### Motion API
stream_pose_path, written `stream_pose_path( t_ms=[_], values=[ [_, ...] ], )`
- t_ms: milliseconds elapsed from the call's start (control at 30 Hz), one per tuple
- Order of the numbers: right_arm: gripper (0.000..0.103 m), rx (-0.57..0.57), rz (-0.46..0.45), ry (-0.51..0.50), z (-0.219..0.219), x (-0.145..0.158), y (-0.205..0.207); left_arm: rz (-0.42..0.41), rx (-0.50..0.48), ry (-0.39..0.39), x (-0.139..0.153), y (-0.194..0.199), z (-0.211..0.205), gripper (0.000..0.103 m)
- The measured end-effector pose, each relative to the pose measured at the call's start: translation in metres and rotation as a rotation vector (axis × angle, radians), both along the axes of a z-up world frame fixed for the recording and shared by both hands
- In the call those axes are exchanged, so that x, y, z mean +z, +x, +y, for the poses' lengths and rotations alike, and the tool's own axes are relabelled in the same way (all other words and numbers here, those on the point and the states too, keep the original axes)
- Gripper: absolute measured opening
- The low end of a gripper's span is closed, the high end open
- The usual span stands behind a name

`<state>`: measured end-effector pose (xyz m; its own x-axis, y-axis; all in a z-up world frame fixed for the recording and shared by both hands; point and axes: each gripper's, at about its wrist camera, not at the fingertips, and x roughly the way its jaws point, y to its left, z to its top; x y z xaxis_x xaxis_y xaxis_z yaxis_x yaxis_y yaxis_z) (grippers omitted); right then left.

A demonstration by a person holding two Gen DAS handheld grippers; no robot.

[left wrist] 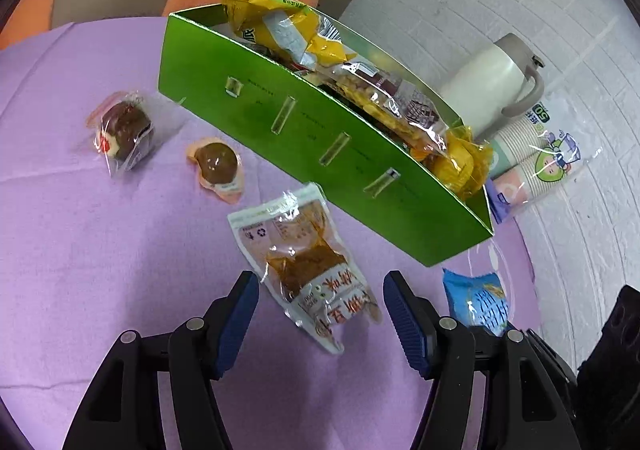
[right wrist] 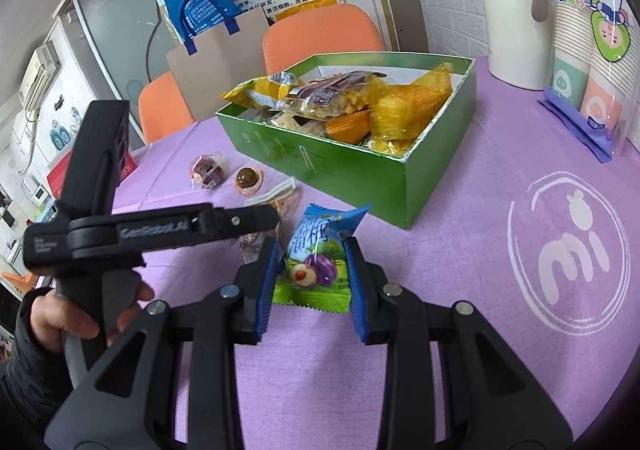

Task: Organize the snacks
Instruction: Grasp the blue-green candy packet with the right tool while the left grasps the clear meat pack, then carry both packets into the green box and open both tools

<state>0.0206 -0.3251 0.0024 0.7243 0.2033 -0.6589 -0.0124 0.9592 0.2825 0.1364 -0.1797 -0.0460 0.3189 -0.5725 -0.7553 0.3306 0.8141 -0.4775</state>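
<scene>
A clear packet of brown snack (left wrist: pixel 308 262) lies on the purple tablecloth (left wrist: pixel 100 270), its near end between the blue pads of my left gripper (left wrist: pixel 320 286). That gripper is open and its pads stand clear of the packet. My right gripper (right wrist: pixel 314 250) is shut on a blue-and-green plum candy packet (right wrist: pixel 316 266), low over the cloth. The green box (left wrist: pixel 320 130) (right wrist: pixel 340 170) behind holds several yellow and clear snack bags. A wrapped chocolate piece (left wrist: pixel 124 128) and a brown ball in a cup (left wrist: pixel 218 164) lie left of the box. A hand (right wrist: pixel 80 318) holds the left gripper (right wrist: pixel 260 220).
A white thermos jug (right wrist: pixel 512 10) and a pack of paper cups (right wrist: pixel 588 50) stand at the table's back right. Orange chairs (right wrist: pixel 320 34) sit behind the table. A round white logo (right wrist: pixel 572 254) marks the cloth to the right.
</scene>
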Motion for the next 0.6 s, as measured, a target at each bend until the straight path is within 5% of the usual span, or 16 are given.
stream_pose_path(
  t_ms=[267,333,533,567,600],
  values=[
    [0.035,-0.007,0.011,0.012,-0.002,-0.004,0.000,-0.088,-0.112,0.131,0.003,-0.005,-0.027,0.063],
    [0.034,0.000,0.013,0.012,-0.001,-0.004,-0.001,-0.123,-0.150,0.141,0.001,-0.007,-0.031,0.046],
    [0.035,0.002,-0.007,0.004,-0.003,0.002,-0.004,-0.164,-0.172,0.123,0.007,-0.025,-0.020,0.035],
    [0.035,0.005,-0.013,0.002,-0.002,0.005,-0.004,-0.179,-0.170,0.117,0.012,-0.028,-0.016,0.029],
    [0.035,0.009,-0.019,-0.001,-0.001,0.007,-0.004,-0.191,-0.169,0.099,0.018,-0.029,-0.012,0.011]
  ],
)
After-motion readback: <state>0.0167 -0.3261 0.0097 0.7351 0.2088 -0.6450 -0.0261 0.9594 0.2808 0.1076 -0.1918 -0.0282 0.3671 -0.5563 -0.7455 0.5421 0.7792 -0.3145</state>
